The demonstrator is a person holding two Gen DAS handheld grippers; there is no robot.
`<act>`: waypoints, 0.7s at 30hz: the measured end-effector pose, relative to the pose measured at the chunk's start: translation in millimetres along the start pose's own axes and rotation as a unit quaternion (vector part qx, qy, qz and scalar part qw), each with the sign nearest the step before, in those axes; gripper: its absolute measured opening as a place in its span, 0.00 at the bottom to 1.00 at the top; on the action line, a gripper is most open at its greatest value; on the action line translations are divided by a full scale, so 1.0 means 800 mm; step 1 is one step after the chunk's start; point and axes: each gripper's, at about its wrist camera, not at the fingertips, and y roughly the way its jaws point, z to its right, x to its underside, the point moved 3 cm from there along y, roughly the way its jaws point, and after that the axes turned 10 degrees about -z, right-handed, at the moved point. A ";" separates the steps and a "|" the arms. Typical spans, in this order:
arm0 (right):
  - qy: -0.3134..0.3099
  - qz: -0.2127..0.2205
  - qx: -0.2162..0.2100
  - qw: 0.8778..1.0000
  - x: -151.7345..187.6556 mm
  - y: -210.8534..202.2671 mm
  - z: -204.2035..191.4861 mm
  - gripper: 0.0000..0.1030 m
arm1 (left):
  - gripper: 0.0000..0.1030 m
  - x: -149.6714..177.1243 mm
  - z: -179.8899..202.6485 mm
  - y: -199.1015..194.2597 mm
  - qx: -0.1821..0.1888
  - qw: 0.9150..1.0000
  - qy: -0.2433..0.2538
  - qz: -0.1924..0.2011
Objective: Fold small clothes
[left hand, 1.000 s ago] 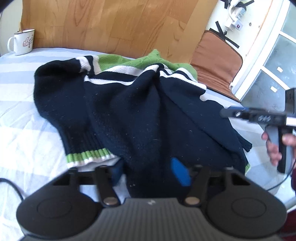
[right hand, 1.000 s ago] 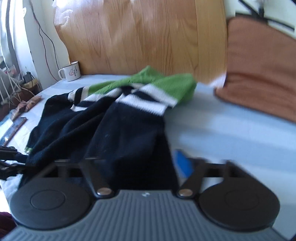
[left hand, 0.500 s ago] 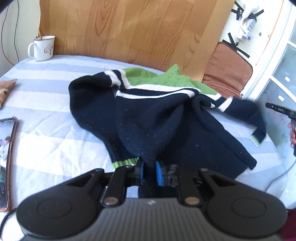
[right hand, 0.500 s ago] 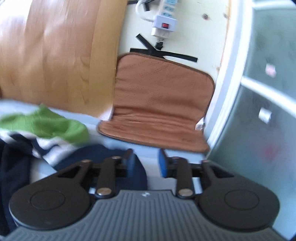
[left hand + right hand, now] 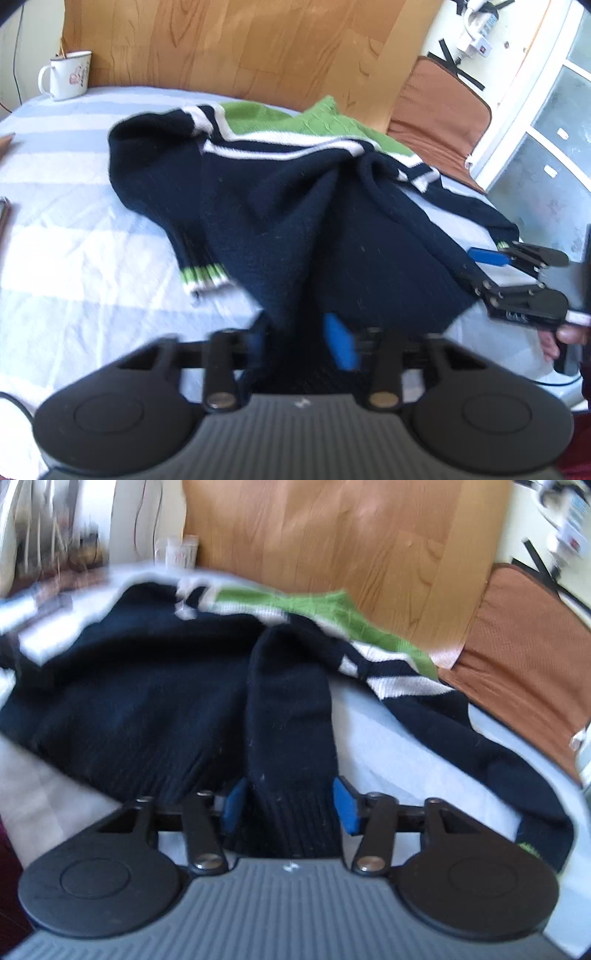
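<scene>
Wood headboard (image 5: 229, 48) is seen behind a bed covered by a pale blue-and-white striped sheet (image 5: 74, 221). White enamel mug (image 5: 68, 75) is set at the far left corner of the bed, against the headboard. Brown cushion (image 5: 439, 99) is propped at the right, beside a white cabinet with frosted panes (image 5: 546, 122); a power strip (image 5: 480, 33) is fixed on the wall above it.

Navy sweater (image 5: 295, 206) with green-and-white stripes is spread in a bunched heap mid-bed, green collar end toward the headboard. One sleeve with a green-white cuff (image 5: 203, 278) is laid flat on the sheet at the left.

Left gripper (image 5: 295, 339) is positioned at the near hem. Navy knit is bunched between its blue pads (image 5: 340, 343) and the fabric is pinched; the view is slightly blurred.

Right gripper (image 5: 480, 269) is seen at the right edge of the sweater, held by a hand (image 5: 565, 338). In its own view, the right gripper (image 5: 286, 805) is straddling a dark ribbed sleeve end. Its jaws are closing, with blue pads (image 5: 345, 805) set against both sides of the knit. The other sleeve is trailed along the sheet to the right, cuff (image 5: 532, 849) near the bed edge. Right view is motion-blurred.
</scene>
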 end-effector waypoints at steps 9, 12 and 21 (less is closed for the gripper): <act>0.179 0.033 -0.110 0.977 0.020 -0.125 0.055 0.13 | 0.10 0.000 -0.028 -0.065 0.021 0.998 0.009 0.057; 0.199 -0.016 -0.195 0.960 0.060 -0.135 0.030 0.14 | 0.10 0.017 -0.046 -0.087 0.014 0.998 0.006 0.064; 0.254 0.001 -0.127 0.959 0.059 -0.126 0.069 0.29 | 0.17 0.044 -0.102 -0.111 -0.052 0.996 -0.036 0.061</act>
